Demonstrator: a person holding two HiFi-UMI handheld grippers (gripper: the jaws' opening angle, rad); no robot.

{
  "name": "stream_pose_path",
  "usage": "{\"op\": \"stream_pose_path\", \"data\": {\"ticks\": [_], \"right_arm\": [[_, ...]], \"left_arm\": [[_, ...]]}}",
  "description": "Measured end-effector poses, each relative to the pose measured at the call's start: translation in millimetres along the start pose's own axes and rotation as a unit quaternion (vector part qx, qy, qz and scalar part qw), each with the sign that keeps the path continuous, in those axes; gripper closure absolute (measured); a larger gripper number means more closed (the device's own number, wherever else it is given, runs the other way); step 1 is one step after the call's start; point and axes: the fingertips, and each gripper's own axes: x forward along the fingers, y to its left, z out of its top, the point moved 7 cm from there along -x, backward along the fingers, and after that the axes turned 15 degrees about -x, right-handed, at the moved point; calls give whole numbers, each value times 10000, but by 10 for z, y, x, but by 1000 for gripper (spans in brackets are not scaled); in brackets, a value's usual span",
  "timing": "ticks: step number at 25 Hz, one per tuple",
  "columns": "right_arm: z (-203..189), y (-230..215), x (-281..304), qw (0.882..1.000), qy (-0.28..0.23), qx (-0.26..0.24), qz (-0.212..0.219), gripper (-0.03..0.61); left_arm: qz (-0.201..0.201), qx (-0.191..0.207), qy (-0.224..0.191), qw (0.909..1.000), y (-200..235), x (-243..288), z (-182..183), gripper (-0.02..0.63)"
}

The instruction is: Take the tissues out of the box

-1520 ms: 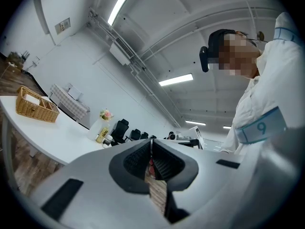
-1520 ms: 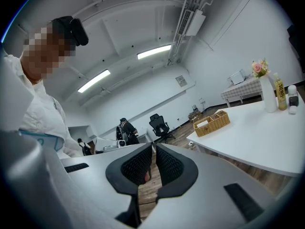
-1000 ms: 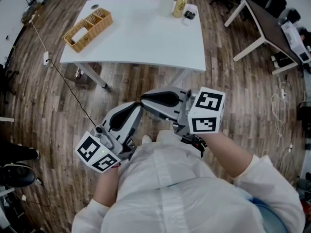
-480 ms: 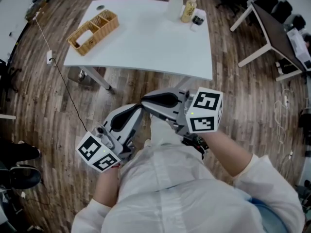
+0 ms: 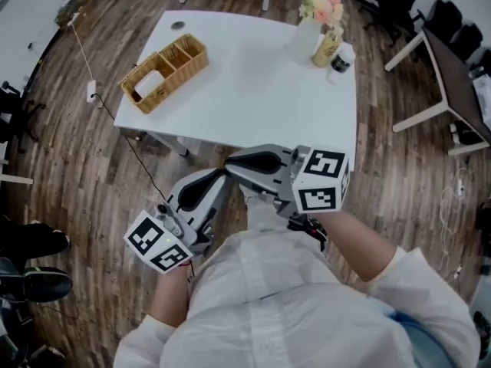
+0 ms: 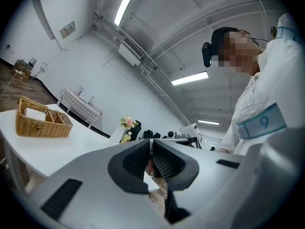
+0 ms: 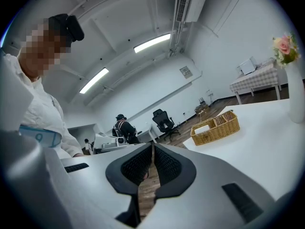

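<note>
Near the left edge of the white tabletop (image 5: 253, 83) stands a wicker basket (image 5: 164, 72) split into compartments, and a white pack of tissues (image 5: 149, 84) lies in the compartment closest to the table's near left corner. At the far right corner a pale vase (image 5: 305, 37) of pink and white flowers stands just beside a yellow bottle (image 5: 327, 47) and a small dark-lidded jar (image 5: 340, 61). A person in a white coat (image 5: 291, 297) stands on the wooden floor (image 5: 92, 175) short of the table's near edge, holding both tools close to the body. The left gripper (image 5: 217, 179) has its jaws pressed together with nothing between them. The right gripper (image 5: 234, 162) is likewise closed and empty, its tip close beside the left one. Both are well apart from the basket. From the left gripper view the basket (image 6: 43, 123) sits far off at the left, and from the right gripper view it (image 7: 215, 127) sits at the right.
</note>
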Motion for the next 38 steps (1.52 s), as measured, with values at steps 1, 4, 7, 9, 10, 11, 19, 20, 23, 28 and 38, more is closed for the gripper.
{"op": "stream_pose_path", "data": {"ticks": [1, 4, 7, 9, 10, 11, 19, 20, 23, 28, 38], "right_arm": [[56, -104, 31, 10000, 15, 6, 26, 543], [224, -407, 108, 9999, 71, 12, 99, 543], [350, -695, 151, 9998, 96, 31, 152, 543], [407, -867, 169, 9998, 114, 39, 185, 544], [426, -946, 179, 9997, 125, 53, 205, 543], [442, -1023, 191, 9996, 137, 75, 228, 543], [579, -1590, 324, 9988, 217, 92, 419, 543], [594, -1645, 341, 9988, 223, 90, 438, 543], [618, -1794, 378, 9984, 236, 81, 514, 543], [646, -1916, 525, 9980, 280, 57, 567, 543], [637, -2062, 839, 9989, 258, 83, 376, 543]], "left_arm": [[20, -16, -29, 10000, 58, 57, 77, 601], [49, -41, -81, 9999, 230, 239, 305, 601], [73, -71, -141, 9998, 391, 427, 482, 601], [102, -103, -179, 9997, 488, 541, 565, 601], [124, -119, -191, 9997, 535, 591, 601, 601], [152, -133, -199, 9996, 581, 637, 634, 601], [373, -210, -326, 9986, 941, 950, 894, 601], [393, -212, -345, 9984, 978, 980, 923, 601], [446, -233, -441, 9978, 1076, 1056, 975, 600], [516, -271, -443, 9973, 1213, 1045, 1076, 592], [503, -181, -29, 9986, 1514, 946, 1305, 592]]}}
